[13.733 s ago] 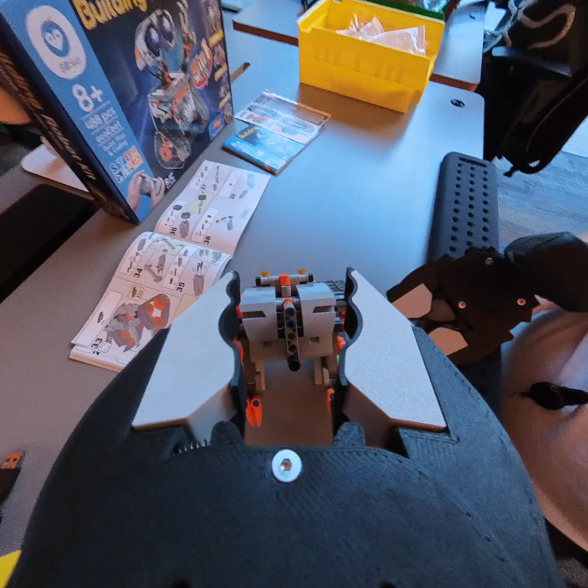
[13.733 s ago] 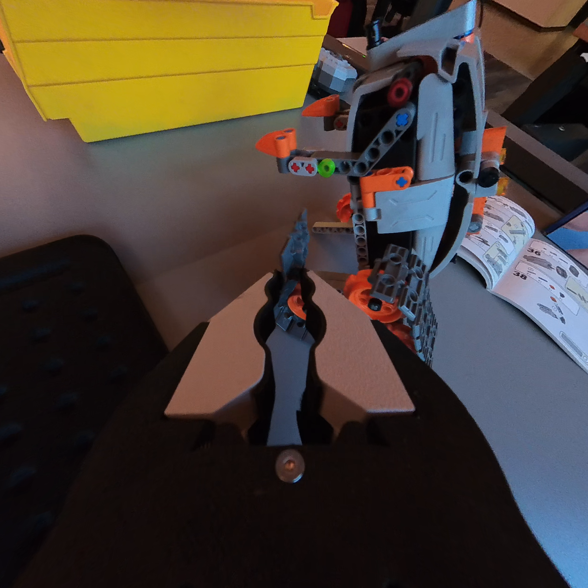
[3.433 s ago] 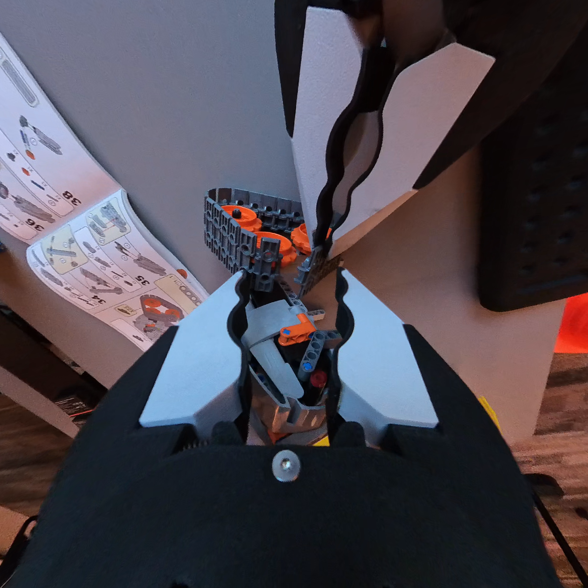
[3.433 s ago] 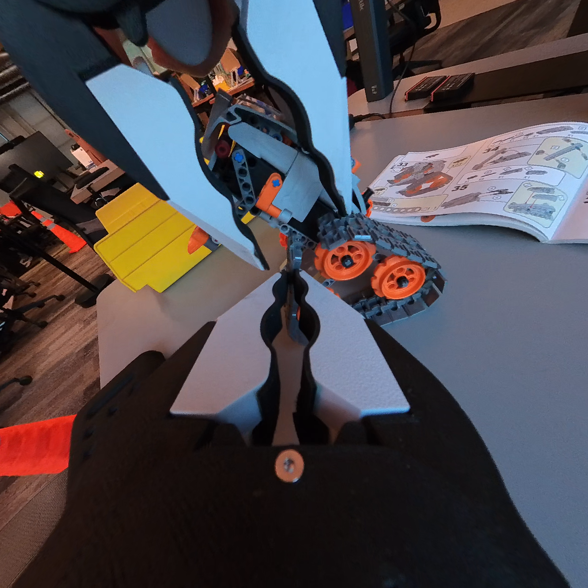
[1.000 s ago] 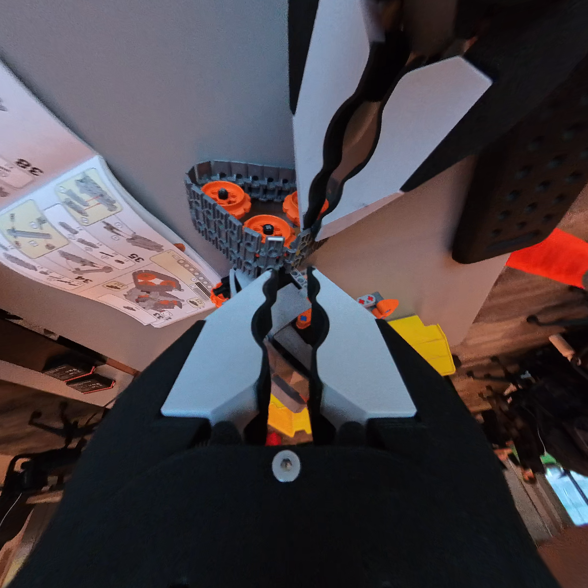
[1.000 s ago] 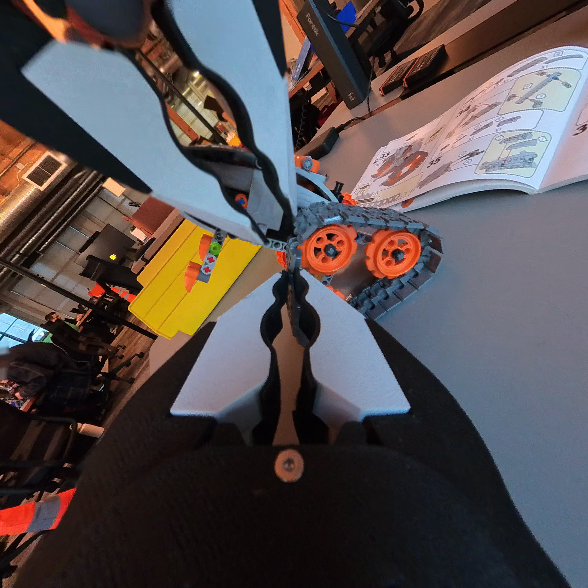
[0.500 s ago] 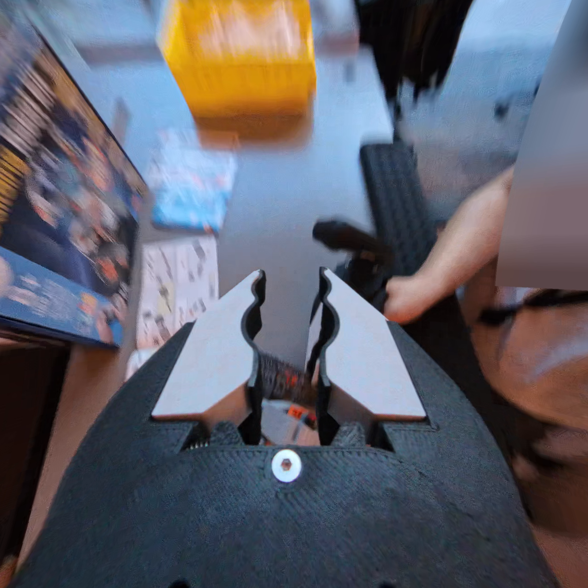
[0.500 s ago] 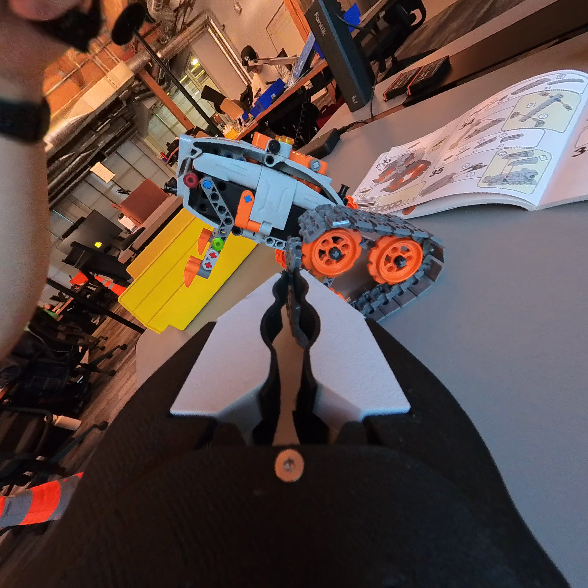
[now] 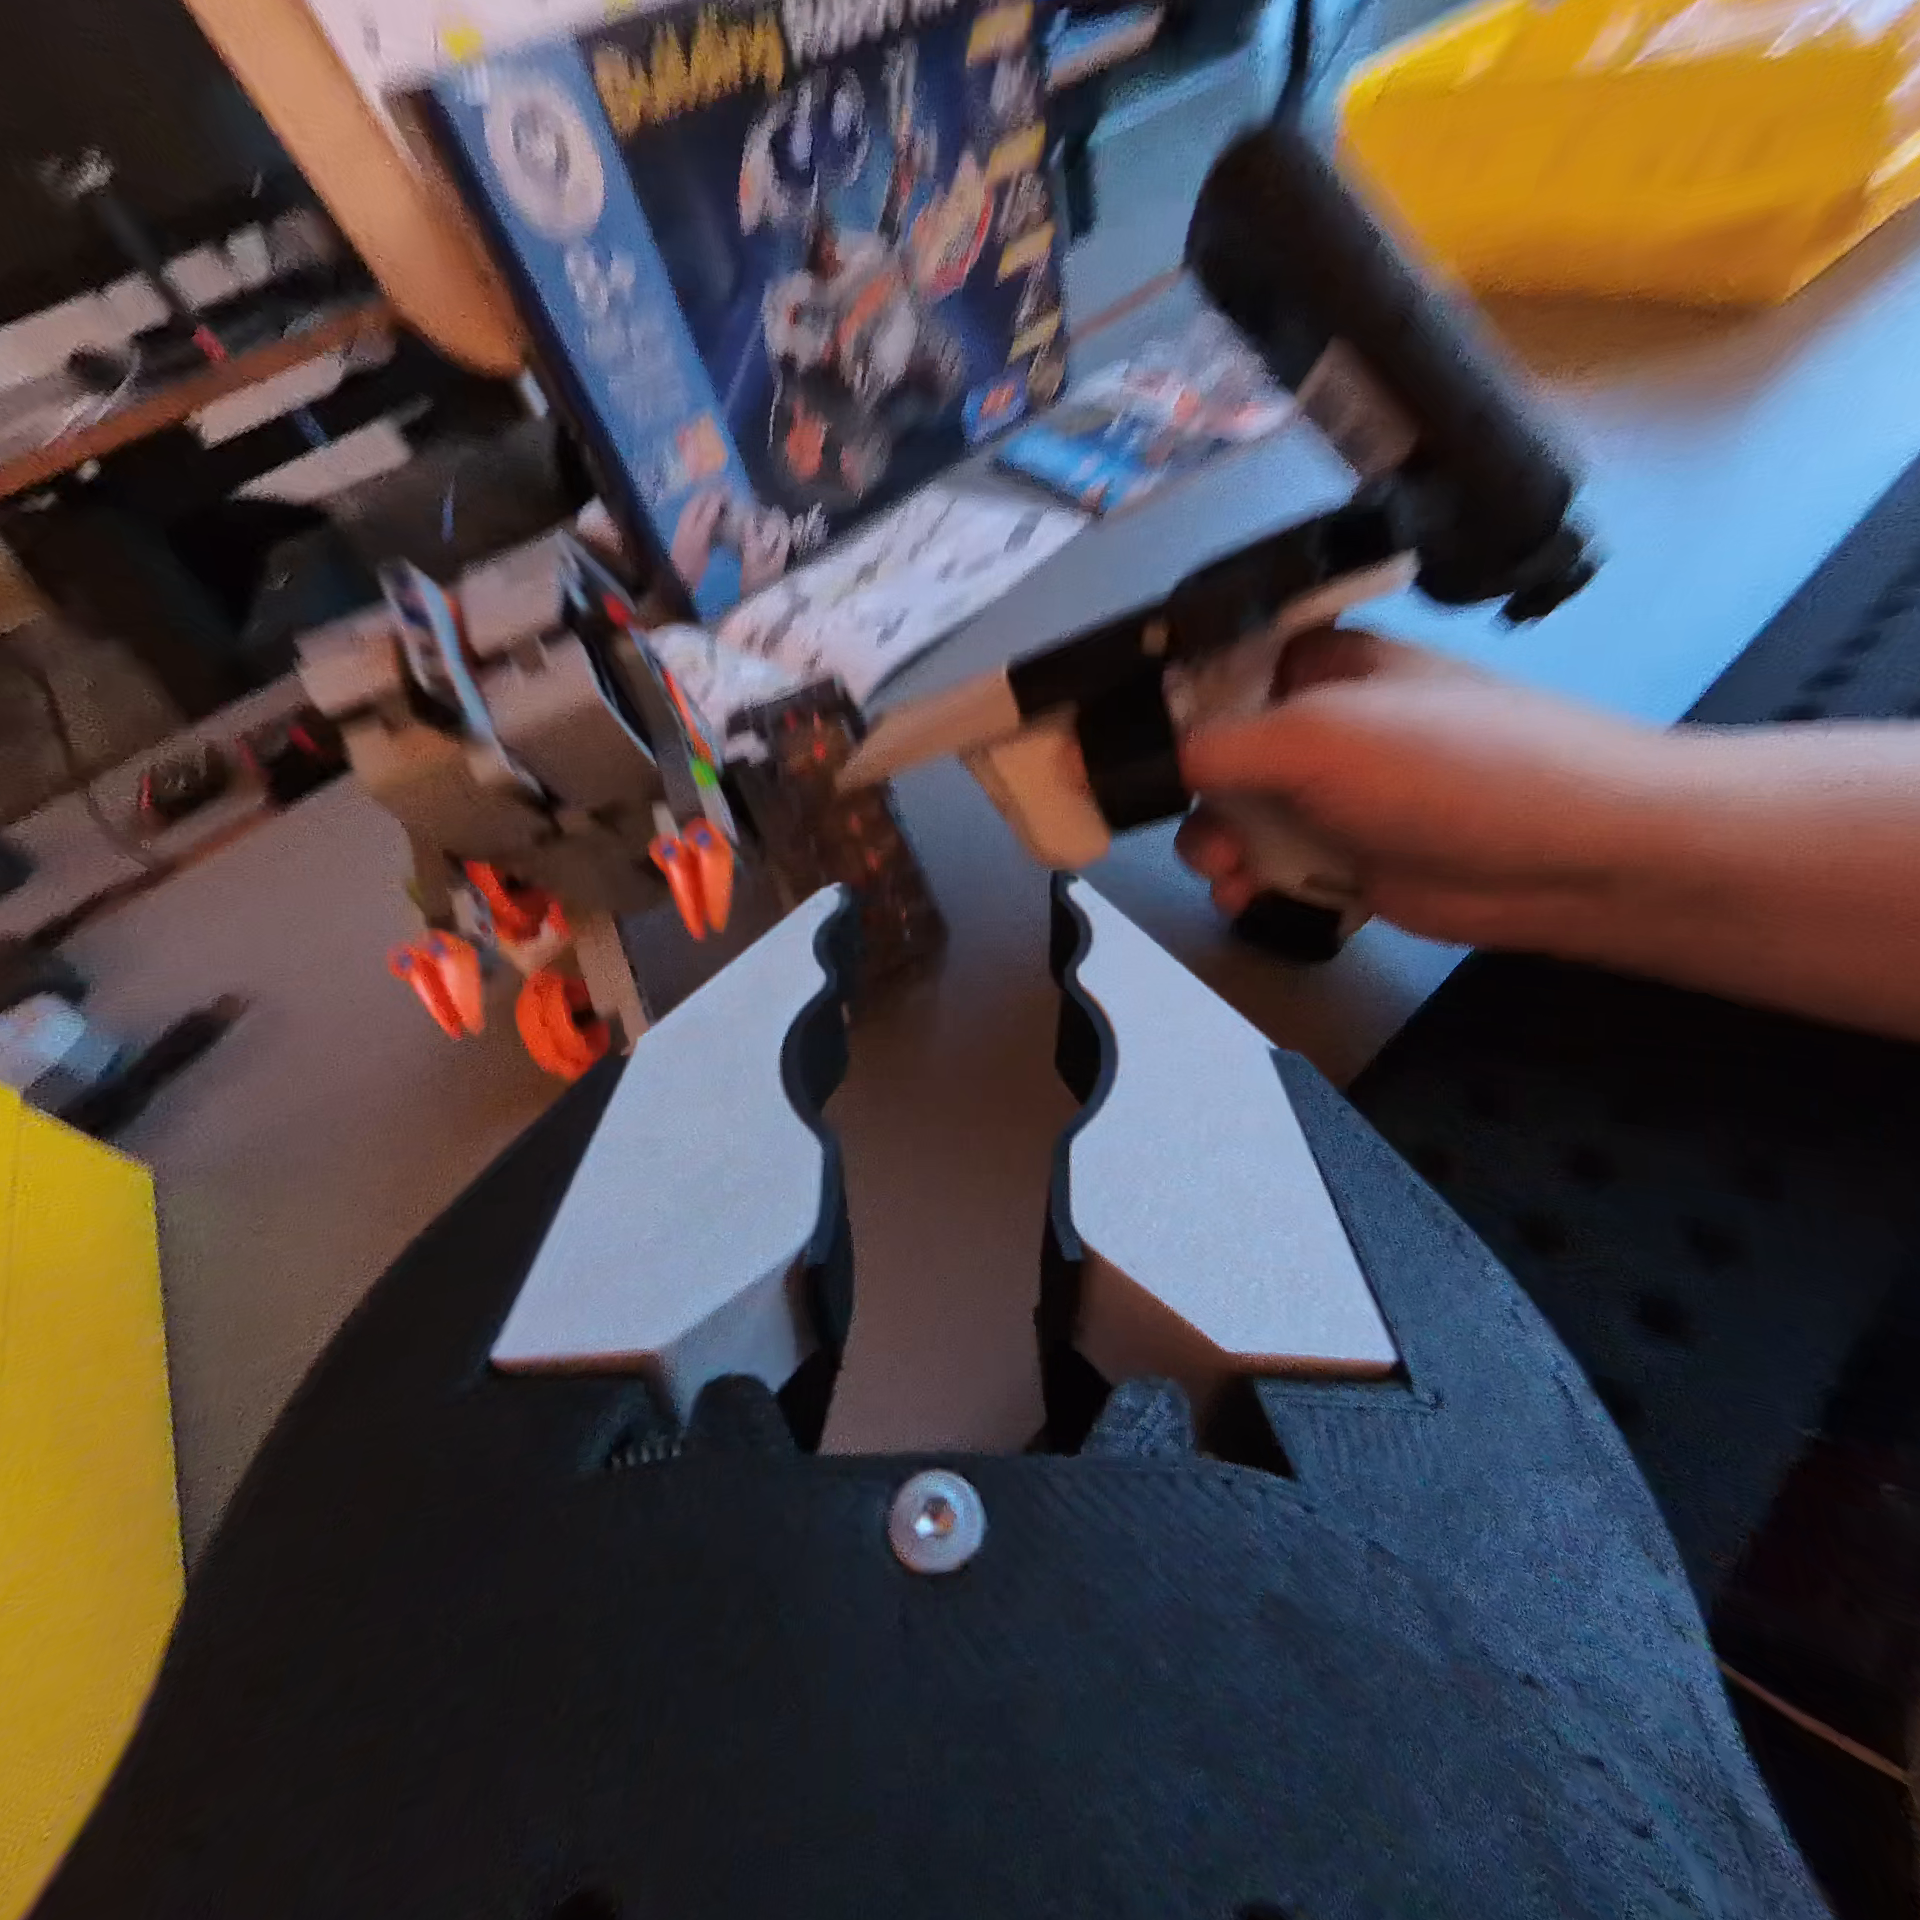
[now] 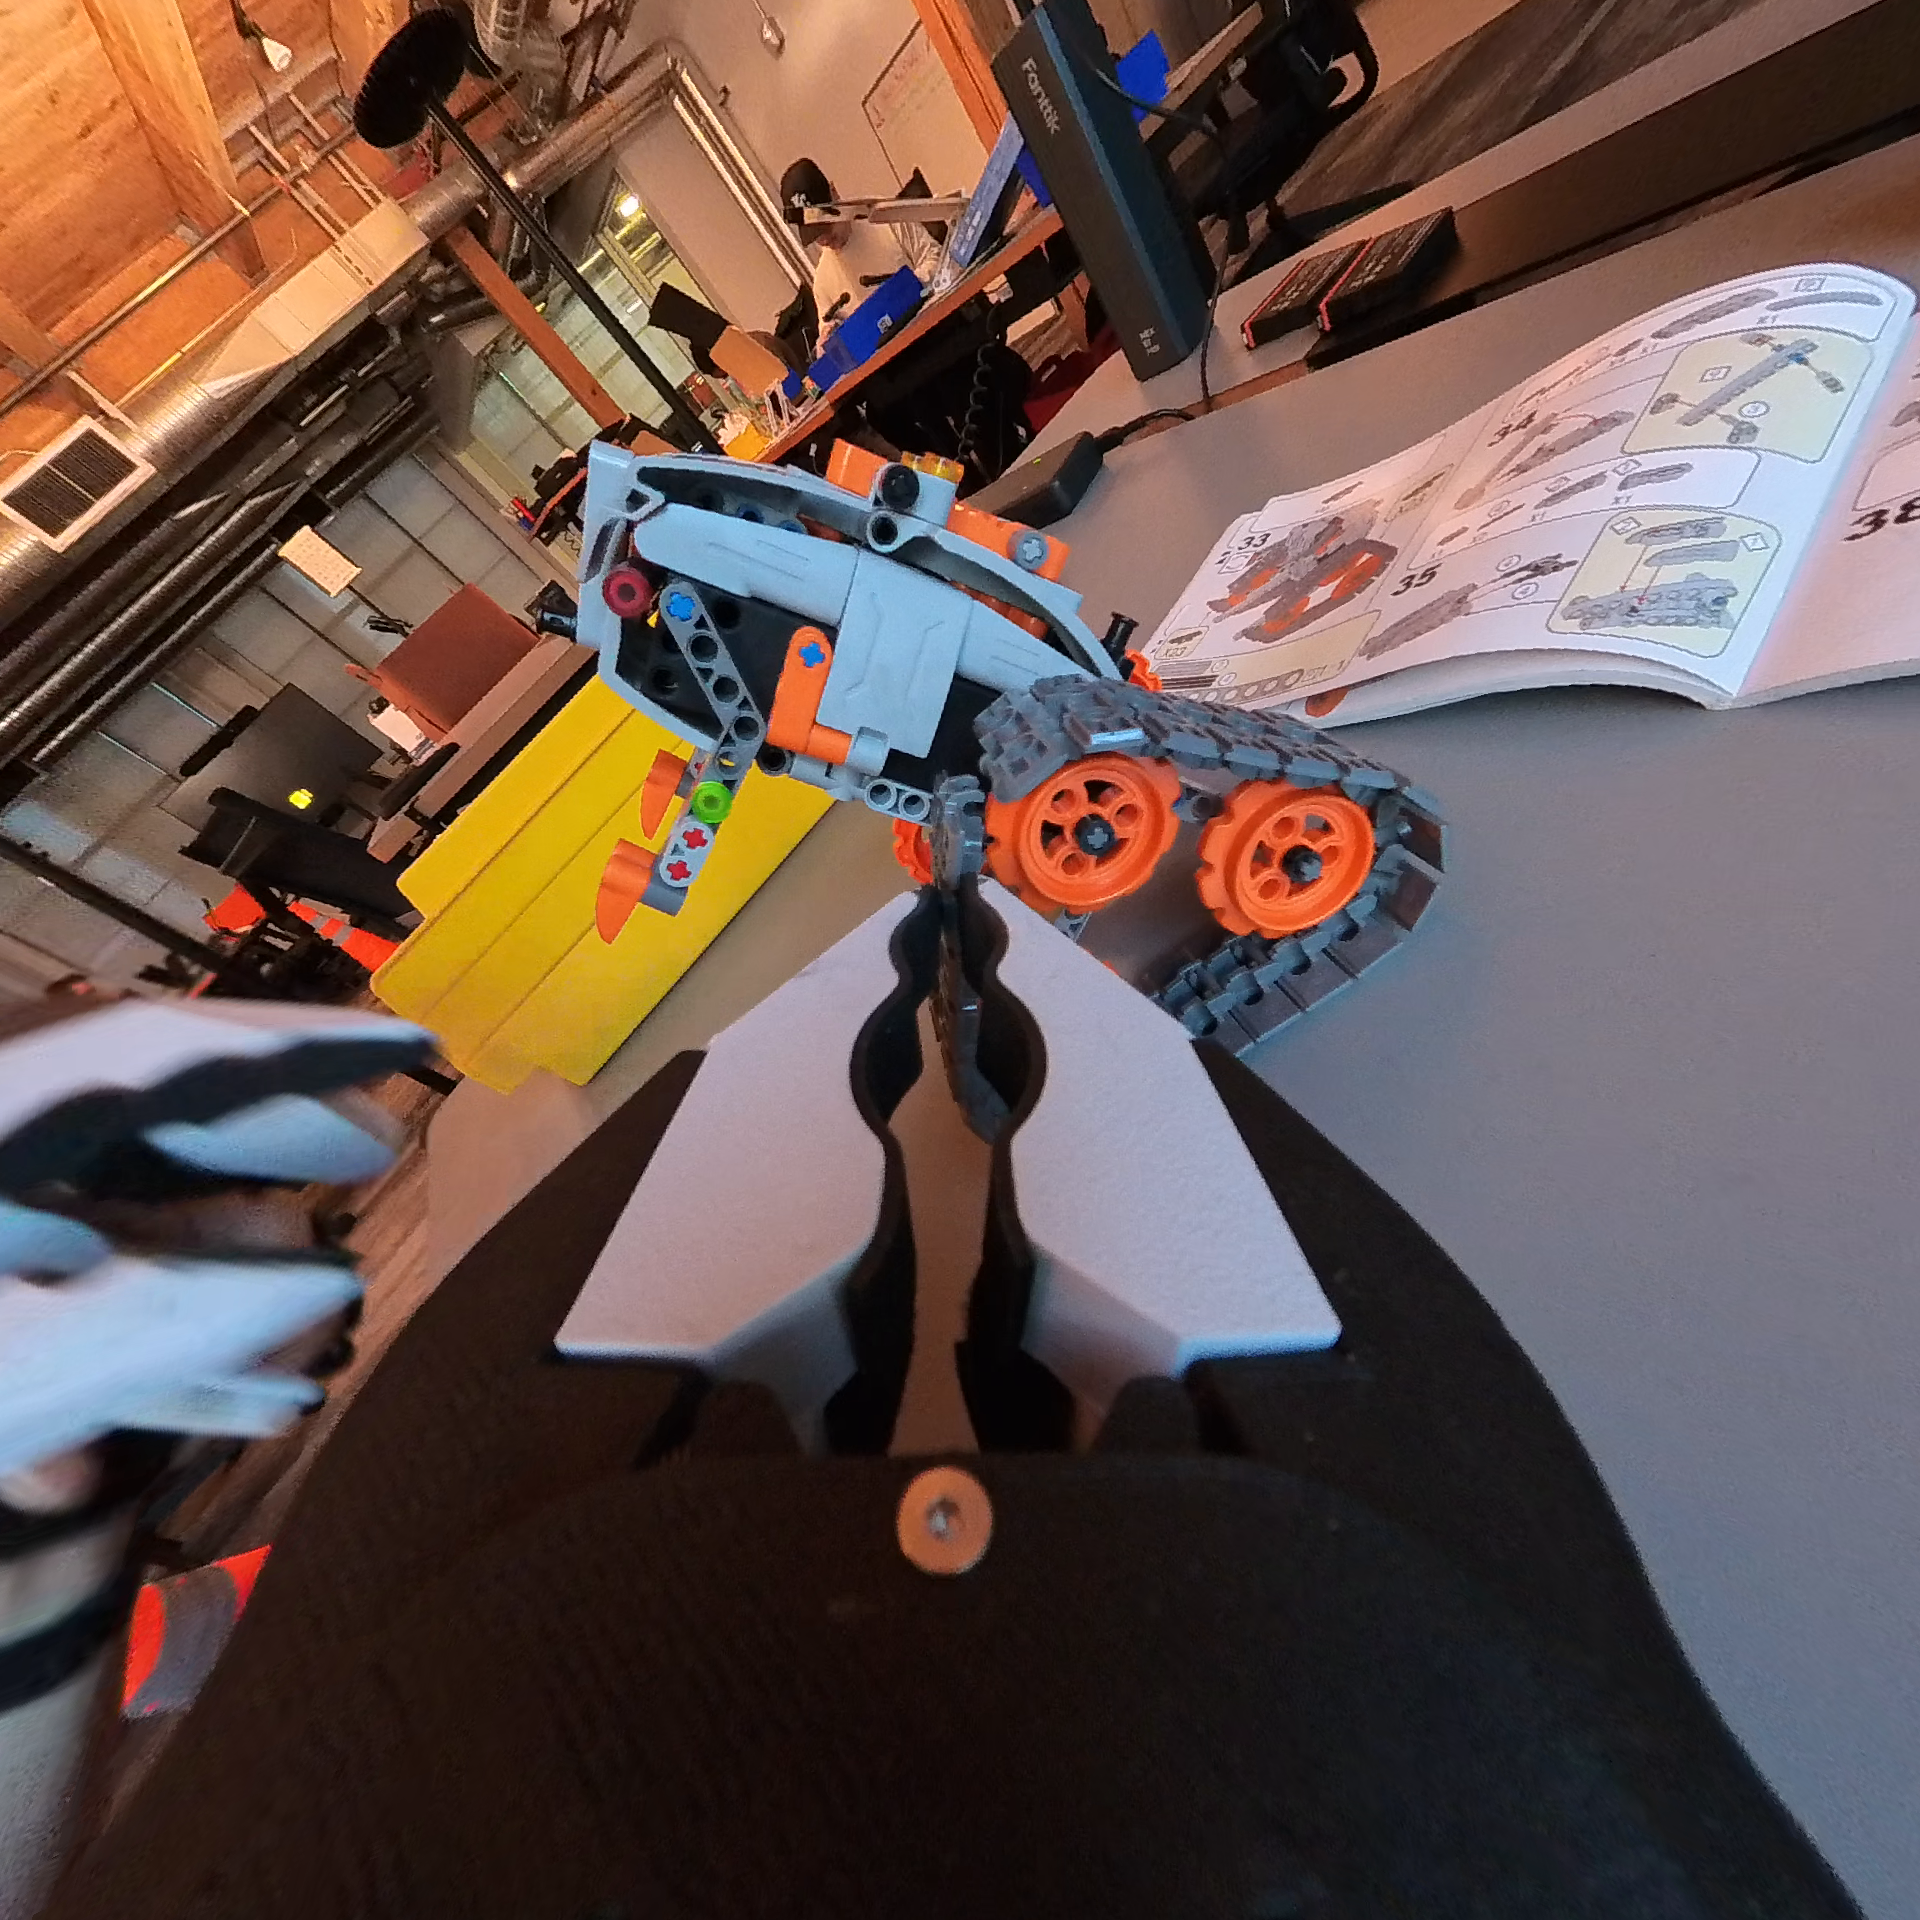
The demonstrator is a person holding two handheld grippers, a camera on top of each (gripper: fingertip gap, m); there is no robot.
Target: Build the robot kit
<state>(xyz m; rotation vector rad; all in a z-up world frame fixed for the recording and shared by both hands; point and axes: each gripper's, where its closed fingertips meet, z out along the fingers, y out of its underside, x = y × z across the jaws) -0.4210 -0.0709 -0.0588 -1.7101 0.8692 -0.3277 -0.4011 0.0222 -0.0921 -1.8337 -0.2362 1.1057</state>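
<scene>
The right gripper (image 10: 951, 920) has its fingers clamped on a strip of grey track links (image 10: 961, 997) that hangs from the front of a tracked toy robot (image 10: 935, 707) built of grey, black and orange bricks. The model stands on the grey table (image 10: 1662, 1039), its body tipped up and forward over two orange wheels (image 10: 1081, 831) wrapped in grey tread. The held strip runs down between the fingers and meets the tread just beside the nearer wheel.

The left gripper (image 9: 945, 904) hovers over the table with its fingers apart and nothing between them — only bare table shows in the gap. This view is blurred by motion. Ahead of it, a little to the left, stands the same toy robot (image 9: 582, 769), and to the right a hand (image 9: 1382, 800) grips the handle of the right gripper (image 9: 935, 738), whose tips reach the model's dark track.

Behind the model an open instruction booklet (image 10: 1621, 499) lies flat on the table, and a blue product box (image 9: 821, 291) stands upright beyond it. A yellow bin (image 10: 561, 883) sits past the toy in the right wrist view. In that view the left gripper (image 10: 208, 1132) shows as a blur at the left edge.
</scene>
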